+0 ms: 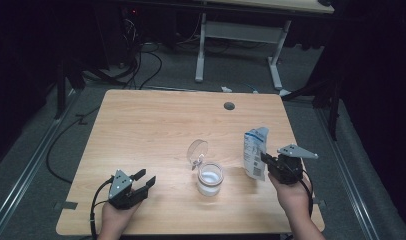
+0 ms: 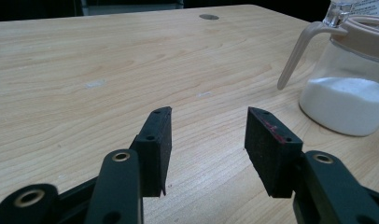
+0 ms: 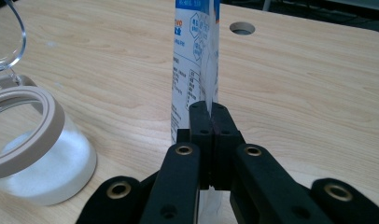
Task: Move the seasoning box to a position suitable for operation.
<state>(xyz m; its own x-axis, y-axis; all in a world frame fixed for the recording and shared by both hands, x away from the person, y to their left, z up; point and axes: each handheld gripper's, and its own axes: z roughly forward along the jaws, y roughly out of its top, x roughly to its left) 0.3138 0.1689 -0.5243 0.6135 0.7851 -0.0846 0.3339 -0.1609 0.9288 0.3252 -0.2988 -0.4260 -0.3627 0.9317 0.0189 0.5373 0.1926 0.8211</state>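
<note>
At the left of the high view, the left tool [image 1: 143, 179] rests low over the near left part of the wooden bench [image 1: 156, 125], held in the person's left hand [image 1: 113, 217]. Its jaws stand apart with nothing between them, released; in the left gripper view only bare wood lies in the gap, and the left tool [image 2: 208, 135] points toward the jar off to its right.

Near the middle of the bench stands the glass jar [image 1: 210, 179], holding white powder in its lower part. Its clear hinged lid [image 1: 197, 151] is swung up and back, so the mouth is uncovered. A beige ring runs around the rim.

Just right of the jar, the white and blue pouch [image 1: 255, 152] stands upright, apart from the glass. The right tool [image 1: 265, 161] is clenched on the pouch's near edge, low down; in the right gripper view the jaws meet flat on the thin film of the pouch [image 3: 194, 60]. The person's right hand [image 1: 291, 192] holds this tool from the near right corner.

A round cable hole [image 1: 229, 106] sits in the far part of the bench.
</note>
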